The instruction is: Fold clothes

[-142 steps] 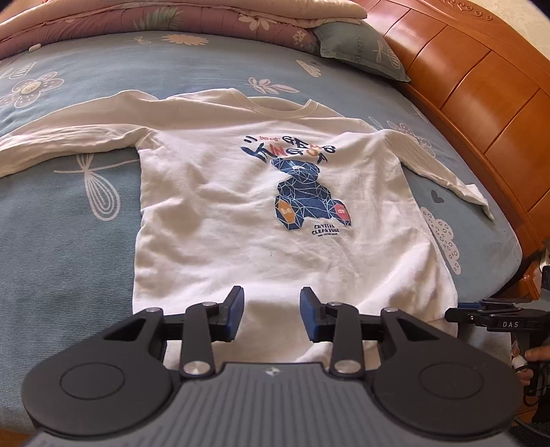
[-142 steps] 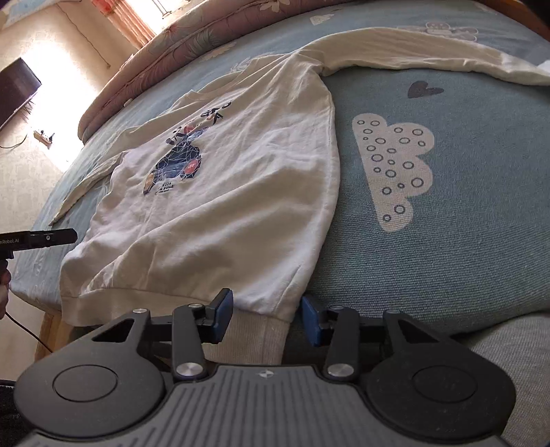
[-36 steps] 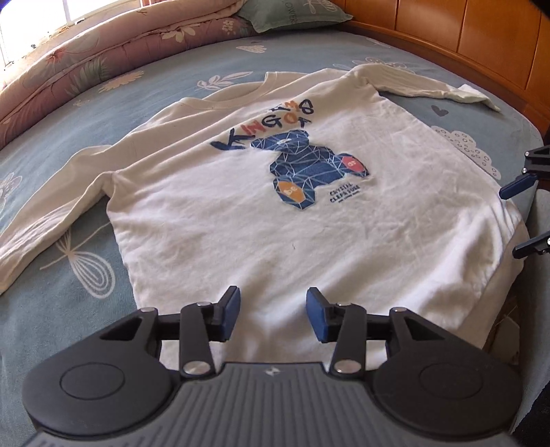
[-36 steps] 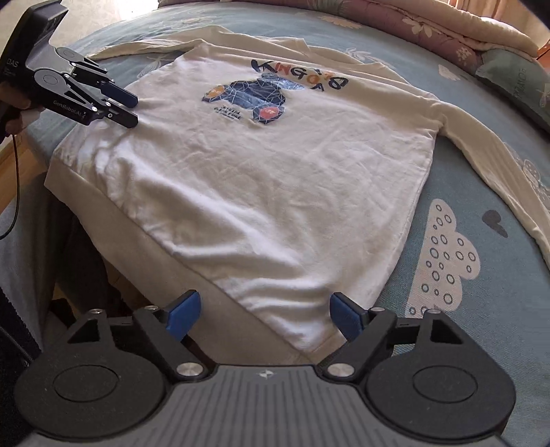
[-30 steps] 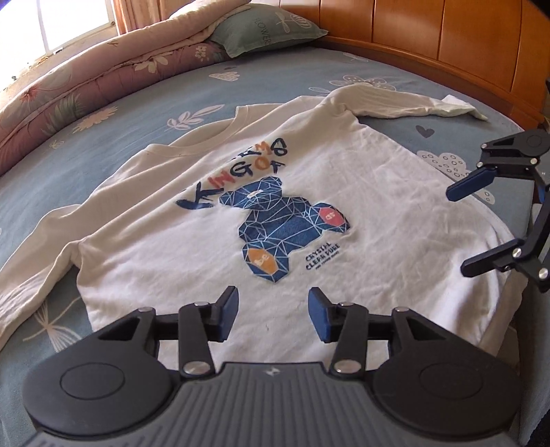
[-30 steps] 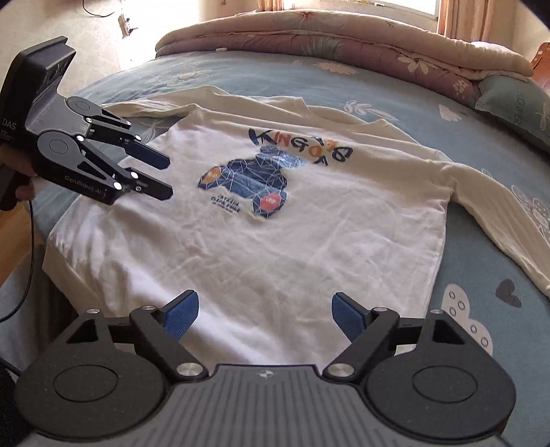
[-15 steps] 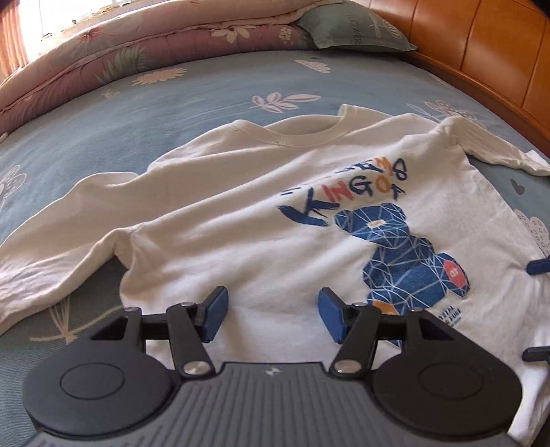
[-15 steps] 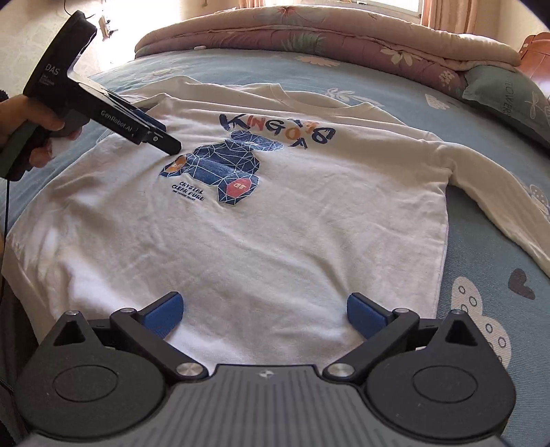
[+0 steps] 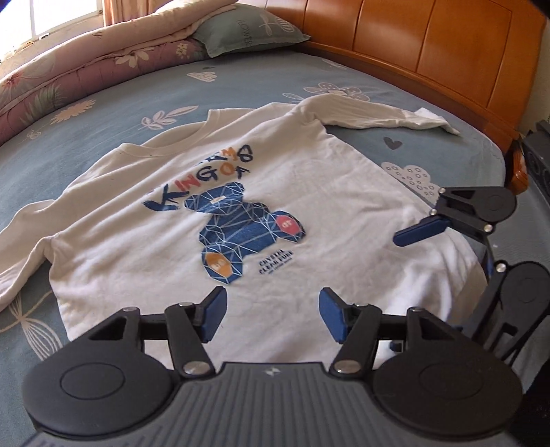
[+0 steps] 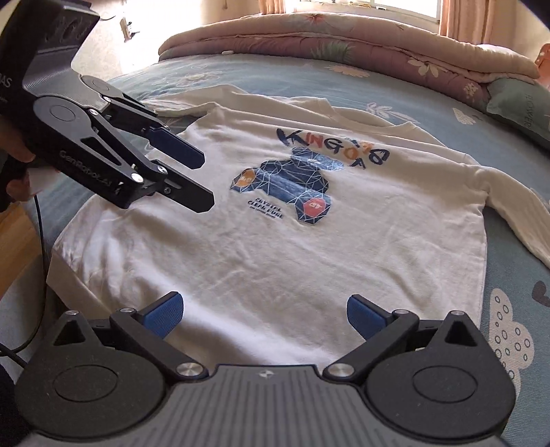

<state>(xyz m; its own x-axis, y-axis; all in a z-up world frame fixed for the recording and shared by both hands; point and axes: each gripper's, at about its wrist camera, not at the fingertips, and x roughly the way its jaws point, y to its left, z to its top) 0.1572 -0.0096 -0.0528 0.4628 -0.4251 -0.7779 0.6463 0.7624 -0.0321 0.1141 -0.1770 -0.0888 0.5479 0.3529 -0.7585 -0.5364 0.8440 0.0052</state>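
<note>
A white long-sleeved sweatshirt (image 9: 261, 220) lies flat, face up, on the blue patterned bed sheet (image 9: 240, 86); its front shows a blue bear print (image 9: 247, 230) under coloured letters, and both sleeves spread out to the sides. The hem is at the near edge of the bed, close to the person.

The left gripper (image 9: 271, 316) hangs over the lower part of the shirt, pointing down at it; its jaws have just been opening and now stand apart with nothing between them, only the cloth below. The right gripper (image 10: 263, 313) is over the hem on the other side; its jaws have opened too and stand very wide, also empty. Neither pair of blue pads (image 10: 161, 314) touches the fabric as far as I can tell.

A folded pink quilt (image 10: 343, 44) and a green pillow (image 9: 247, 31) lie at the far side of the bed; a wooden headboard (image 9: 429, 51) runs along one edge.
</note>
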